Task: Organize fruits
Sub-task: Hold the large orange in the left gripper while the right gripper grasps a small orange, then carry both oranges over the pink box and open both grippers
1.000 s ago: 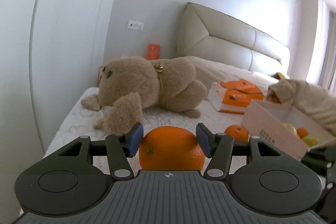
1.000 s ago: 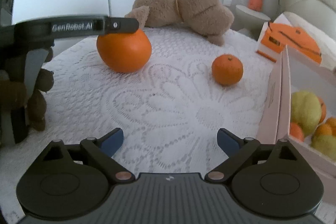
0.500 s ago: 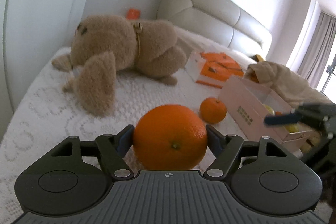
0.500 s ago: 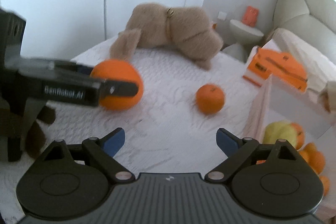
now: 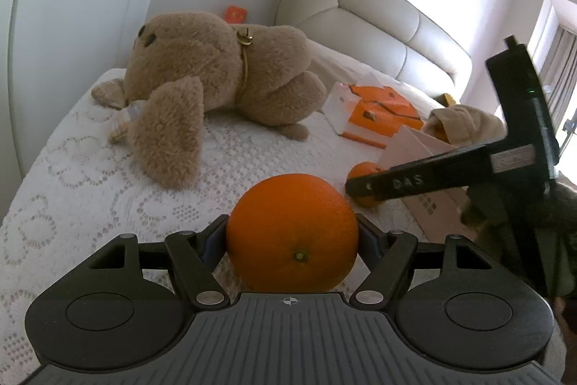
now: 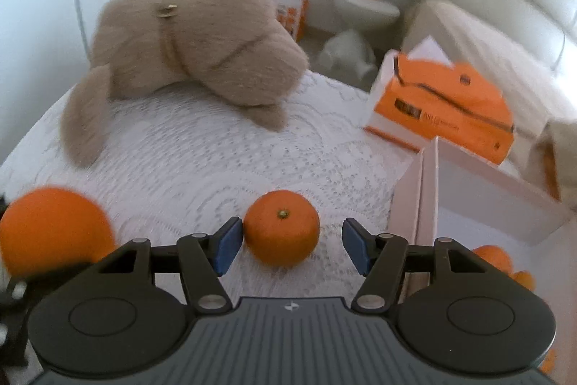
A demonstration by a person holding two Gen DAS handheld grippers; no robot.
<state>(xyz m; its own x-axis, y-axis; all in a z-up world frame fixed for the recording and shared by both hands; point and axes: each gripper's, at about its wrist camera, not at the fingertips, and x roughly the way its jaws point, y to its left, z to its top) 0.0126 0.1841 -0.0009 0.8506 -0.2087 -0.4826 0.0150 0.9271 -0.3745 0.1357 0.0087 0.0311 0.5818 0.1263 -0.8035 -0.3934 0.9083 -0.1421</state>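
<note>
My left gripper [image 5: 292,237] is shut on a large orange [image 5: 292,233] and holds it above the white lace bedspread [image 5: 90,168]; the same orange shows blurred at the left edge of the right wrist view [image 6: 54,226]. My right gripper [image 6: 288,242] is open, its blue pads either side of a small mandarin [image 6: 282,228] that lies on the bedspread; the left pad is close to it or touching, the right pad stands apart. The mandarin is partly hidden behind the right gripper's finger in the left wrist view [image 5: 362,170]. A white fruit box [image 6: 468,190] stands just right, with orange fruit [image 6: 494,257] inside.
A big brown plush toy [image 6: 194,38] lies across the far part of the bed. An orange and white package [image 6: 440,107] lies behind the box. A beige cloth [image 5: 465,123] lies at the right. A padded headboard [image 5: 360,20] and a small round bedside table [image 6: 368,9] are beyond.
My left gripper closed on the large orange and lifted it. My right gripper moved forward and down until its open fingers flank the small mandarin.
</note>
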